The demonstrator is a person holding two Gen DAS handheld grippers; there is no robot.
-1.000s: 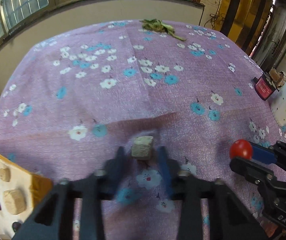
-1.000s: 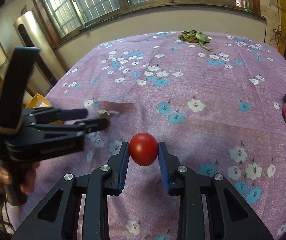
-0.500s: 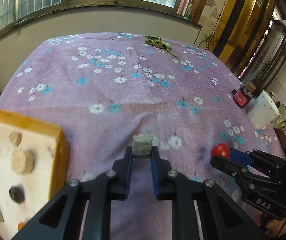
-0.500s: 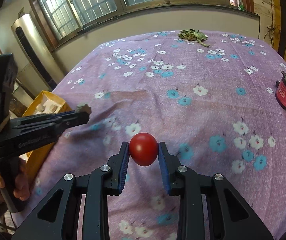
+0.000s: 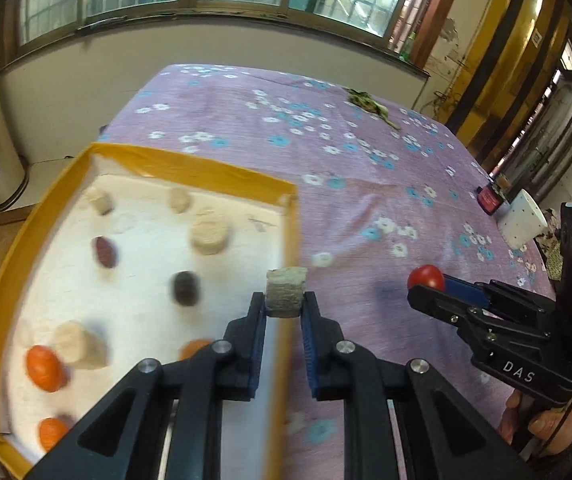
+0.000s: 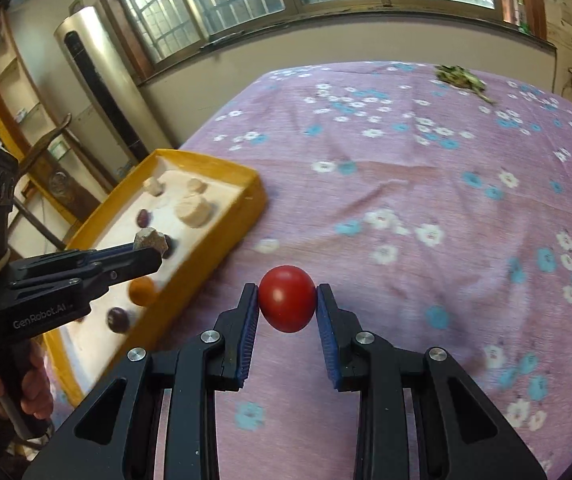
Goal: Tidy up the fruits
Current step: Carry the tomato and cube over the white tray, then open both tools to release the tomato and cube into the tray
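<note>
My left gripper (image 5: 284,306) is shut on a pale, greenish-beige fruit chunk (image 5: 285,291) and hangs above the right rim of the yellow tray (image 5: 190,166). From the right wrist view the same gripper (image 6: 148,250) holds that chunk (image 6: 149,239) over the tray (image 6: 222,168). My right gripper (image 6: 287,300) is shut on a red tomato (image 6: 287,298) above the purple cloth, to the right of the tray. The left wrist view shows it (image 5: 431,282) with the tomato (image 5: 425,277). Beige pieces, dark plums and orange fruits lie on the tray's white floor.
A purple flowered cloth (image 6: 425,184) covers the table. Green leaves (image 6: 459,78) lie at its far end. A red-labelled jar (image 5: 489,199) and a white block (image 5: 523,224) stand at the right edge. A tall grey appliance (image 6: 98,80) stands left of the table. A hand (image 6: 30,396) grips the left handle.
Both grippers have swung left across the cloth, each keeping its fruit. The yellow tray has come fully into view under my left gripper.
</note>
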